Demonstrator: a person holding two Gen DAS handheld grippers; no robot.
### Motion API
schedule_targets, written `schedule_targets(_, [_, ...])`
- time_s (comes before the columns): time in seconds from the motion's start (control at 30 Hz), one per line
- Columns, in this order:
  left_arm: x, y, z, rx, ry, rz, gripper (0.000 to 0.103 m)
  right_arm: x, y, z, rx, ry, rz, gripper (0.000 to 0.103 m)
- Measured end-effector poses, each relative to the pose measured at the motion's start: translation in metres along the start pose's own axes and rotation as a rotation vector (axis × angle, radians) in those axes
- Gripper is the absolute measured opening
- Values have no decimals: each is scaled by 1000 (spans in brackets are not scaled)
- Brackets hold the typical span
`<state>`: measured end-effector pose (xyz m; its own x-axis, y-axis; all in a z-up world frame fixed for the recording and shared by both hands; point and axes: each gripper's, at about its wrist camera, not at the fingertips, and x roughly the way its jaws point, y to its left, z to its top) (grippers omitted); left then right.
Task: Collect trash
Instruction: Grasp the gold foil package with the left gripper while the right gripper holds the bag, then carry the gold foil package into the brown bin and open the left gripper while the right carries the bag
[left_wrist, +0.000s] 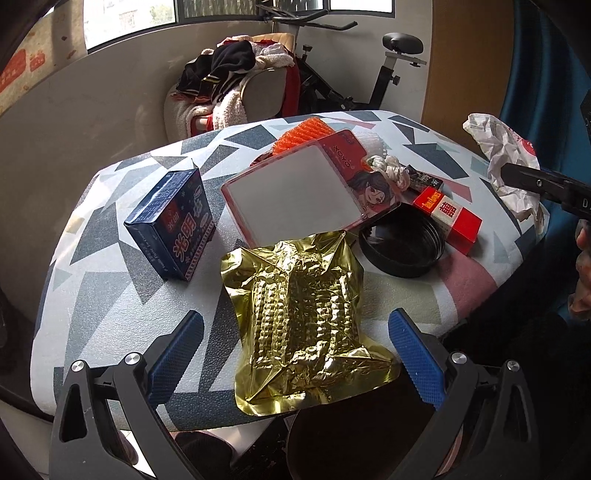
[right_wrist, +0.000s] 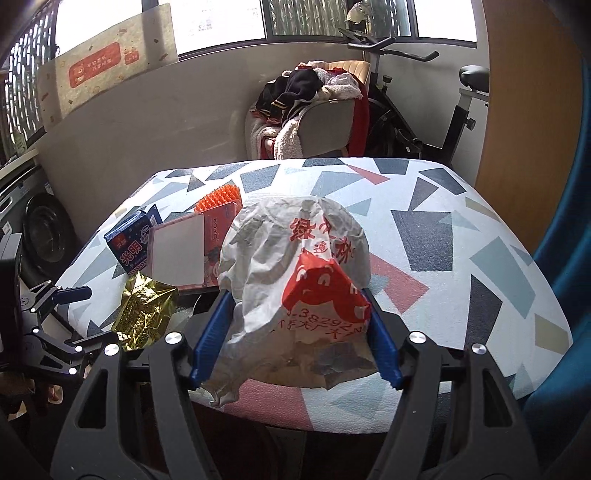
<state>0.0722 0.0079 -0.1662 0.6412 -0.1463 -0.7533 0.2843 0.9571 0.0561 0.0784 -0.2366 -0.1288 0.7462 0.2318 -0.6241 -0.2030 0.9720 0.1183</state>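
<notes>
Gold foil pouch (left_wrist: 306, 325) lies crumpled between the blue pads of my left claw (left_wrist: 295, 354), which is spread wide with neither pad touching it; its near edge hangs over the edge of the table (left_wrist: 110, 295), whose cover is printed with grey, blue and pink shapes. From my right wrist view the same pouch (right_wrist: 146, 312) shows at the table's left edge with the left claw (right_wrist: 79, 317) beside it. My right claw (right_wrist: 295, 332) is pressed in on both sides of a crumpled white paper bag (right_wrist: 295, 273) with red print, gripping it at the near edge of the table (right_wrist: 461, 258). In the left view that bag (left_wrist: 506, 162) shows far right, in the dark fingers of the right claw (left_wrist: 532, 181). Past the pouch sits a black round lid (left_wrist: 402, 243), with a red carton (left_wrist: 448, 218) touching its far side. Left of the pouch stands a blue box (left_wrist: 173, 221), apart from it. Behind the pouch a red-rimmed white case (left_wrist: 295, 195) rests tilted, its right edge over the lid. An orange spiky thing (left_wrist: 306, 133) sticks out behind the case. Beyond the table stand a chair heaped with clothes (left_wrist: 236, 81) and an exercise bike (left_wrist: 391, 66).
</notes>
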Motion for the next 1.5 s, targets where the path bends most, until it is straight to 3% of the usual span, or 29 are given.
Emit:
schedule_targets(0.17, [25,11,6,-51,35,32,98,0,0,-3,1,4,6,69])
schedule_targets(0.37, [36,43,3,-248,50,-44,97,3,2,-5,-9,13,15,69])
schedule_targets(0.63, [49,66,-7,-397,65,-151,68,10,6,-6,-21,26,21,69])
schedule_targets(0.8, [44,61,-6,-373,46,-197,49,12,6,-8,-16,36,22,69])
schedule_targets(0.93, [36,54,-1,-325,36,-181,45,10,10,-9,-26,37,24,69])
schedule_targets(1.5, [-29,30,-2,-133,-94,-88,43,-14,28,-16,-69,9,52,69])
